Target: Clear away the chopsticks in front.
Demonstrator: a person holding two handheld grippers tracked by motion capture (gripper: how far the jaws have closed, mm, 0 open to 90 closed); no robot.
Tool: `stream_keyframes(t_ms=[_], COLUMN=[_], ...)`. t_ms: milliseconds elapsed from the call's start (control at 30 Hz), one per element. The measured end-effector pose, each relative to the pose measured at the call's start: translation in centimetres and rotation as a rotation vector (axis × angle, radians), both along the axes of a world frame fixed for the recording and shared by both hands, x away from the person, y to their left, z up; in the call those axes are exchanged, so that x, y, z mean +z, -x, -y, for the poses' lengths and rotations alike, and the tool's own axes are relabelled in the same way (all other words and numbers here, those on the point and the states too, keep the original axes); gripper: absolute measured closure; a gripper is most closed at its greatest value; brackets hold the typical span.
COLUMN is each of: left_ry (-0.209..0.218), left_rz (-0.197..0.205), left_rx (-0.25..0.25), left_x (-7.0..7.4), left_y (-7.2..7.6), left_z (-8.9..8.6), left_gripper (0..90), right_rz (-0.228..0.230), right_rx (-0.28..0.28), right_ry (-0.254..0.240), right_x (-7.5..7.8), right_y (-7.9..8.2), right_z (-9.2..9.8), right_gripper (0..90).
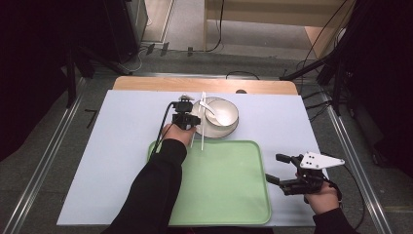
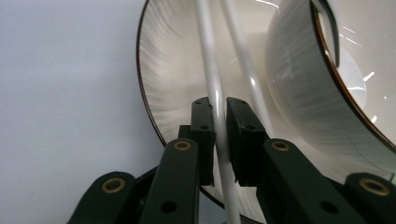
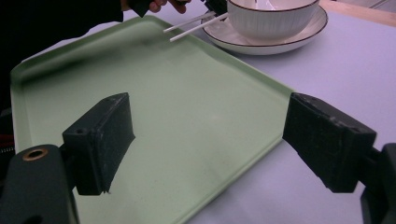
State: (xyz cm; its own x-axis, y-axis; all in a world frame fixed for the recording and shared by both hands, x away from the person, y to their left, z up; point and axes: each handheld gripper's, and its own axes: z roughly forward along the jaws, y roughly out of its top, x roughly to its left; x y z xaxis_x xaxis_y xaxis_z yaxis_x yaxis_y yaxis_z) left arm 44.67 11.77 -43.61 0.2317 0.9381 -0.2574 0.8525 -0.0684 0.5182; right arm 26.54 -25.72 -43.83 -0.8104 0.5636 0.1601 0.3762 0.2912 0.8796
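Observation:
A white bowl (image 1: pixel 221 111) with a white spoon (image 1: pixel 210 108) in it stands on a white plate (image 1: pixel 214 132) at the back of the table. Two white chopsticks (image 1: pixel 202 119) lie across the plate's left side, their near ends reaching over the green tray (image 1: pixel 219 185). My left gripper (image 1: pixel 194 122) is shut on one chopstick (image 2: pixel 212 70), its pads pressed against it above the plate (image 2: pixel 173 70). The second chopstick (image 2: pixel 243 56) lies just right of the jaws, beside the bowl (image 2: pixel 299 84). My right gripper (image 1: pixel 274 168) stands open over the tray's right edge (image 3: pixel 163 79) with nothing between its pads.
A pale blue mat (image 1: pixel 122 146) covers the table, with a strip of bare wood (image 1: pixel 146 84) behind it. The bowl (image 3: pixel 271 18) and plate (image 3: pixel 280 44) sit beyond the tray's far corner. Dark stands and cables flank the table.

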Motion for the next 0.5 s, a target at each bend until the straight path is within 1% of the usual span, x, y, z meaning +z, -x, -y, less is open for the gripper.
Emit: stream_keyframes(t_ms=[33,133,200,333,367,433,467,500], left_ry=[0.007,0.007,0.015,0.020,0.029,0.034,0.034,0.044], left_rz=[-0.008,-0.010,-0.017,-0.015,-0.017,-0.014,-0.014,-0.008], left_rx=[0.012,0.019,0.025,0.023,0.023,0.024,0.024,0.022], left_x=[0.0,0.0,0.1,0.2,0.3,0.9,0.9,1.5], left_y=[-0.1,-0.2,-0.2,-0.2,-0.2,-0.2,-0.2,0.0], left_z=[-0.2,-0.4,-0.5,-0.8,-0.9,-1.6,-1.6,-2.2], left_gripper=[85.0,85.3,85.7,86.1,86.1,86.2,86.2,86.2], right_rz=[-0.001,-0.002,-0.001,-0.002,-0.001,-0.001,-0.001,0.000], right_rx=[0.001,0.001,0.004,0.004,0.004,0.003,0.003,0.003], right_ry=[0.000,0.000,0.001,0.000,0.000,0.002,0.002,0.001], right_x=[0.0,0.0,0.0,0.0,0.0,0.0,0.0,0.0], right_y=[0.0,0.0,0.0,0.0,0.0,0.0,0.0,0.0], right_z=[0.0,0.0,0.0,-0.1,0.0,0.0,0.0,0.0], right_gripper=[16.8,16.8,16.8,16.8,16.8,16.8,16.8,16.8])
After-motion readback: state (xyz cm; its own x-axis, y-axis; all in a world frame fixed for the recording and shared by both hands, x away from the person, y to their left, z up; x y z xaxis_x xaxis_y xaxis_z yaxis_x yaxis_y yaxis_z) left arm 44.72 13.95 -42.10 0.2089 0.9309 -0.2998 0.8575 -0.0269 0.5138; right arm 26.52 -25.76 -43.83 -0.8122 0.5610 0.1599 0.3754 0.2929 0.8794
